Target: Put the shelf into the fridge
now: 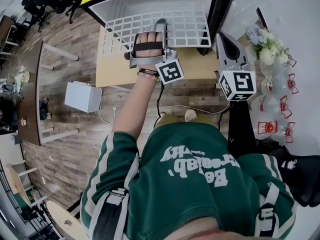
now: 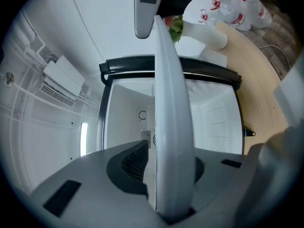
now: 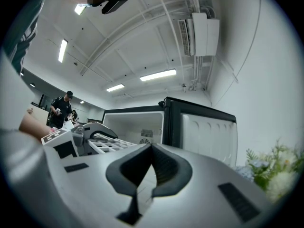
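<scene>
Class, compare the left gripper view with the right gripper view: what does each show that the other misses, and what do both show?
Only the left gripper view: the left gripper shut on the white shelf, seen edge-on, and bottles on the table. Only the right gripper view: the right gripper, shut and empty, the shelf's grid face, a person far off. Both: the open fridge and its back vent.

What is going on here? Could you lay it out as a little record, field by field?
Fridge: door open
Shelf: white grid, level, at the fridge's opening
Left gripper: fingers clamped on the shelf's near edge
Right gripper: fingers shut, empty, beside the fridge door
Nearby: flowers on the right
</scene>
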Available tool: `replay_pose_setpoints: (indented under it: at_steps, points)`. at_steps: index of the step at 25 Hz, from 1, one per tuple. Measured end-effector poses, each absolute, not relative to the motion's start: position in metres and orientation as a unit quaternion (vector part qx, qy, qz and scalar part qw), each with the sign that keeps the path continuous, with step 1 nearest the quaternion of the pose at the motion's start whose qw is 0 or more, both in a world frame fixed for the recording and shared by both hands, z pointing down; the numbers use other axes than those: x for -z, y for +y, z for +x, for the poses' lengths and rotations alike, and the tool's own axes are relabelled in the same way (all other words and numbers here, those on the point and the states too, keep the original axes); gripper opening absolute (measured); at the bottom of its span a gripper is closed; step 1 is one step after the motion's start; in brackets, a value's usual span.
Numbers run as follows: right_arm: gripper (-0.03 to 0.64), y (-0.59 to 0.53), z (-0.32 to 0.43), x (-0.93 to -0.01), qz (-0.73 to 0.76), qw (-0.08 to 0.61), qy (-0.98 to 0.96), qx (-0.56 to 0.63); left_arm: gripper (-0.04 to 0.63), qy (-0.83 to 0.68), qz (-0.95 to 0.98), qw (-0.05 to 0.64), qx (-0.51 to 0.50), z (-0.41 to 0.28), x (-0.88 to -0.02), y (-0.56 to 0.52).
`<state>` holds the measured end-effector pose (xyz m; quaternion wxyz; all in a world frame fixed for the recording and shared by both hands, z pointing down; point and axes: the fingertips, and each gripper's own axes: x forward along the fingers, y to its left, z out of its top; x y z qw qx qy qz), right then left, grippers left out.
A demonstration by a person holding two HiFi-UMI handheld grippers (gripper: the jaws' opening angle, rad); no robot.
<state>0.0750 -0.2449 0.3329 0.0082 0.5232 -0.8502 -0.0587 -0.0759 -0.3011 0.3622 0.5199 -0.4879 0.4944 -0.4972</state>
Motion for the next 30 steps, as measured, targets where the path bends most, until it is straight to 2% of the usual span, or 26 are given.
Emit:
replay_pose_setpoints:
  at_steps: [4,16,30]
  points:
    - [0.003,-0.2445,0.0785,-0.3345,0.523,0.011,-0.850,0.057,0.077,0.510,-0.489,0.505,0.496,-0.0768,-0.3644,-0.3067]
    - [0.003,-0.2480,0.0815,-0.3401,0.520,0.015,-0.852,0.055,0.077,0.514,-0.468,0.537,0.478,-0.0699,-0.3615,-0.3063]
    - [0.003,-0.2516,0.0797,-0.3426,0.518,0.017,-0.853,0.053,0.077,0.514,-0.497,0.533,0.453,-0.0709,-0.3695,-0.3112]
